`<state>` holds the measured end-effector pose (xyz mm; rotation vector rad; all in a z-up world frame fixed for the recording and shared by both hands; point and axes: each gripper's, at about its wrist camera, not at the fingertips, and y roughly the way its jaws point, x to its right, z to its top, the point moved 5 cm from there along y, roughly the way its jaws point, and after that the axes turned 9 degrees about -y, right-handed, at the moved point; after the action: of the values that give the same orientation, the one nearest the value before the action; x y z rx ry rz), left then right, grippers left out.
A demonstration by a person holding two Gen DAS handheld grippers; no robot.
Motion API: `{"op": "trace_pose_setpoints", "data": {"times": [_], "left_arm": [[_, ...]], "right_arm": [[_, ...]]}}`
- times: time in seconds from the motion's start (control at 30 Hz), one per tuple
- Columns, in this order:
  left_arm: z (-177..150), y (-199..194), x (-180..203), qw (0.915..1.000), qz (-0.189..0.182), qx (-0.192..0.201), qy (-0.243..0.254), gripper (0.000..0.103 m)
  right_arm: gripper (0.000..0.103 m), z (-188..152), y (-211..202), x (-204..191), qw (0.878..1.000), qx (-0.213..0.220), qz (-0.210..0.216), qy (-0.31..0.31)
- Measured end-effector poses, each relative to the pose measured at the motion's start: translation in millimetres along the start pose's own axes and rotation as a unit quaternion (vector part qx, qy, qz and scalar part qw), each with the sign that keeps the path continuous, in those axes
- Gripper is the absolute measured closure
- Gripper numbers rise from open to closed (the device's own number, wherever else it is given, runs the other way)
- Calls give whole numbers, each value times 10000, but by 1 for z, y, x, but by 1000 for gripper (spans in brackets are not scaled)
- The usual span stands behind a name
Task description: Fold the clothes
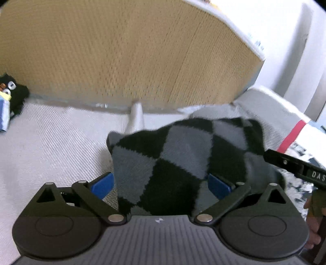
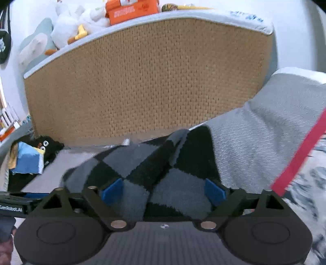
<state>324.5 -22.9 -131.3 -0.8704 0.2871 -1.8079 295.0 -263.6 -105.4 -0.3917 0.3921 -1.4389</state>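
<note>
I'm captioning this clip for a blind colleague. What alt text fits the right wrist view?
A black-and-grey checked garment lies between the wide-open blue pads of the right gripper, on a pale bed surface. Behind it stands a tan woven panel; a grey cloth lies to the right and a black plush toy to the left.

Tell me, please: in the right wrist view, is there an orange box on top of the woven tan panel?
Yes, an orange box sits on the ledge above the woven tan panel, beside white plush toys.
</note>
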Motion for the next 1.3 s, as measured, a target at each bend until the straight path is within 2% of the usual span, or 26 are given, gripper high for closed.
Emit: {"op": "trace_pose_setpoints", "data": {"times": [0.13, 0.3, 0.47, 0.67, 0.87, 1.3], "left_arm": [[-9, -32, 11, 9997, 1, 230, 59, 0], [-32, -75, 21, 9987, -84, 491, 85, 0], [-57, -109, 28, 9977, -22, 678, 41, 0], [-85, -138, 28, 9976, 46, 691, -26, 0], [-109, -160, 32, 9976, 141, 647, 193, 0], [-136, -181, 33, 9980, 354, 458, 240, 0]], "right_arm": [[13, -3, -46, -17, 9989, 316, -273, -212], [13, -17, -84, -44, 9983, 187, -444, -321], [13, -41, -122, -64, 9981, 327, -429, -291], [13, -64, -152, -75, 9964, 77, -786, -306], [13, -82, -176, -80, 9921, -267, -1190, -286], [13, -102, -206, -108, 9928, -344, -1086, -381]]}}
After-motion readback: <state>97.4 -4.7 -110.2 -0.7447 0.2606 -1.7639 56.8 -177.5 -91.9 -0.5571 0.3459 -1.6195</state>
